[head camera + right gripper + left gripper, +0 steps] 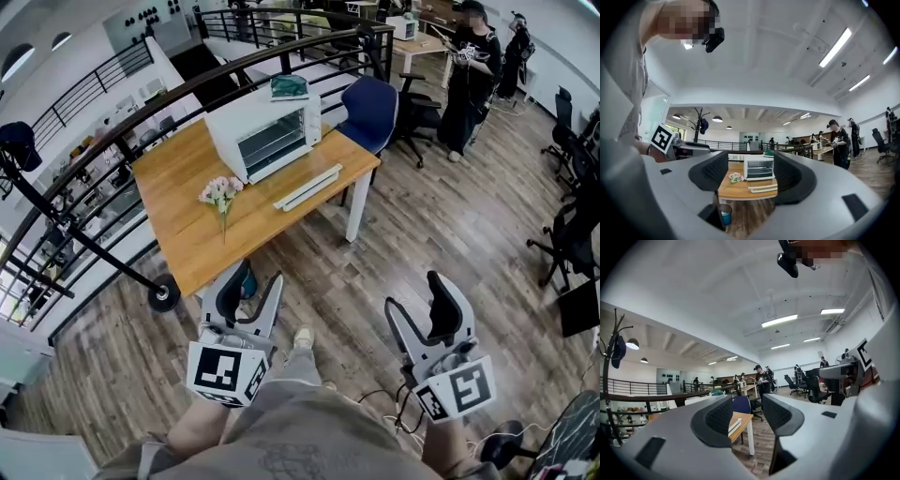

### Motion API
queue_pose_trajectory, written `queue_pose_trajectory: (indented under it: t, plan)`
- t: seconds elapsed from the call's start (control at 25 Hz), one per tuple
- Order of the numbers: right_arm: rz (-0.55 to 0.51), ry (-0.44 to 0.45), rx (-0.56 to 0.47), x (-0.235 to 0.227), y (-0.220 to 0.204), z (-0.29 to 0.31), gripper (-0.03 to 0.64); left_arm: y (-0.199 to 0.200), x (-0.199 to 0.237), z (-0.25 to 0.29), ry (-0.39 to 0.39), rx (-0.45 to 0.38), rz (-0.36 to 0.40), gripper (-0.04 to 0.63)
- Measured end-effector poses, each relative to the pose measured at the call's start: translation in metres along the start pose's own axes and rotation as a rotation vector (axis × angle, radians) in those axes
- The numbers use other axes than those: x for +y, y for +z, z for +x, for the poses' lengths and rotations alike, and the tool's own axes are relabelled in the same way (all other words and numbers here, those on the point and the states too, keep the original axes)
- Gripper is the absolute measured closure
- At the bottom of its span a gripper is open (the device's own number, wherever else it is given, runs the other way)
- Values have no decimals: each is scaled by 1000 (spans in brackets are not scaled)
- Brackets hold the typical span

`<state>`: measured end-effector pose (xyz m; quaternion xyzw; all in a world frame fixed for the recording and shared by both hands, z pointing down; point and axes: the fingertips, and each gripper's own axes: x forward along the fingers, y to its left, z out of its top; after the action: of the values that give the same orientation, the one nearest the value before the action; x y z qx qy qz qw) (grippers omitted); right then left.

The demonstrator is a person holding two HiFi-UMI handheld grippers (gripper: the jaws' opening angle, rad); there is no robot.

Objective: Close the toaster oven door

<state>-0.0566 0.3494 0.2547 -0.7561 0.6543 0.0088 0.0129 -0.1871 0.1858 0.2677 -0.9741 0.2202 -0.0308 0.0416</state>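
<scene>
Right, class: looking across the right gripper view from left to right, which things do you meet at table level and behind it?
coat stand → flowers → toaster oven → person in black

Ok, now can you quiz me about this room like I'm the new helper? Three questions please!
1. True or false: the right gripper is holding the toaster oven.
2. Pick one. What sits on top of the toaster oven? A) a green flat thing B) a banana C) a cup
3. Fill the gap: the pink flowers are on the wooden ____.

Key
1. False. The right gripper and the left gripper are both open and empty, well away from the oven.
2. A
3. table
</scene>
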Motion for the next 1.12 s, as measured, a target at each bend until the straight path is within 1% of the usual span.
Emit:
queue_pose_trajectory:
  t: [0.04,0.12,0.24,0.44,0.64,1.04,1.12]
  plan:
    - [-9,-10,15,-3,-4,4,314,-2,2,3,6,3,7,390]
    - [5,-19,30,-10,-10,13,314,-8,7,11,7,13,12,390]
    - [13,-32,49,-21,-17,32,315,-20,16,30,-12,48,14,390]
    - [-7,-40,104,-46,-29,75,316,-40,37,74,-28,81,-13,390]
    - [-7,-43,169,-74,-46,138,316,-56,70,128,-38,116,-29,390]
    - [6,-7,327,-120,-99,282,316,-121,148,234,-45,268,-77,390]
    - [8,-7,363,-130,-111,306,316,-136,159,252,-58,301,-82,390]
